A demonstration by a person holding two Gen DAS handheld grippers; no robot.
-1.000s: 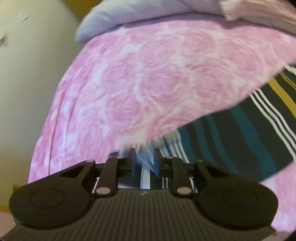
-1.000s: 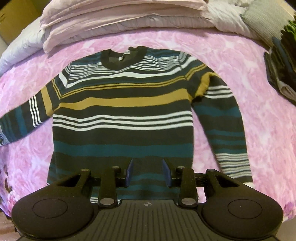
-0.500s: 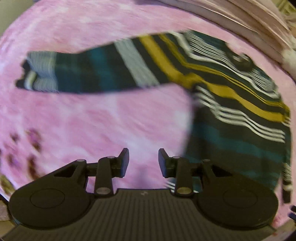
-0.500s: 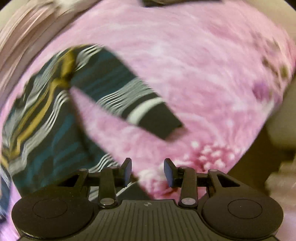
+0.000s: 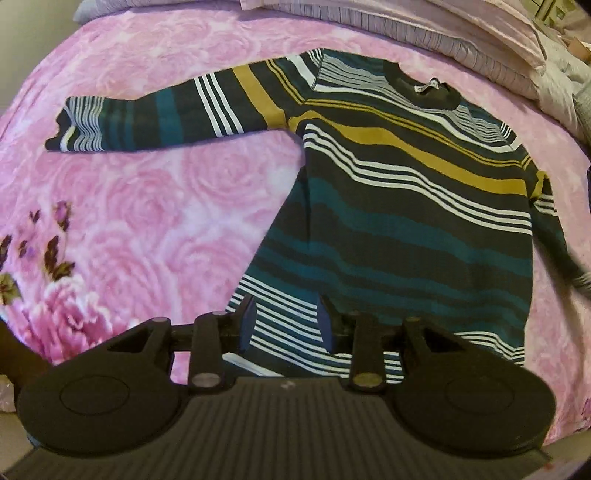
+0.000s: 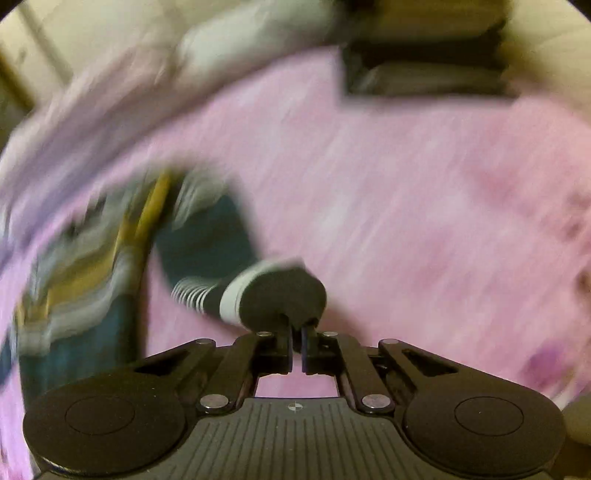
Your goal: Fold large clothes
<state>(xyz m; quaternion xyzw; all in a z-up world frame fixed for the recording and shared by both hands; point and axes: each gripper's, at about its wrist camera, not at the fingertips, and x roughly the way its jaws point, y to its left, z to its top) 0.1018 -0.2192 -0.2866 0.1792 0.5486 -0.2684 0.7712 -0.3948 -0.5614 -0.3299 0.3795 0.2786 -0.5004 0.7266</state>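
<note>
One striped sweater [image 5: 399, 206] with two sleeves lies on one pink bedspread [image 5: 147, 206]; two claws.

No text, brand or number can be read. The small white tag [image 5: 425, 85] in the sweater [image 5: 406, 221] collar, far beyond the left gripper [image 5: 285, 321], is too small to read.

Teal-mustard-white striped sweater [image 5: 406, 206], pink rose-print bedspread [image 5: 155, 192]

A: Where's the sweater [image 5: 402, 221]?
B: I see it flat on the bedspread [image 5: 155, 206], one sleeve [image 5: 173, 114] stretched left, bedding pile [image 5: 424, 33] behind the collar.
A: My right gripper [image 6: 297, 332]?
B: At the other sleeve's cuff [image 6: 273, 291], clothes stack [image 6: 424, 70] behind.
</note>
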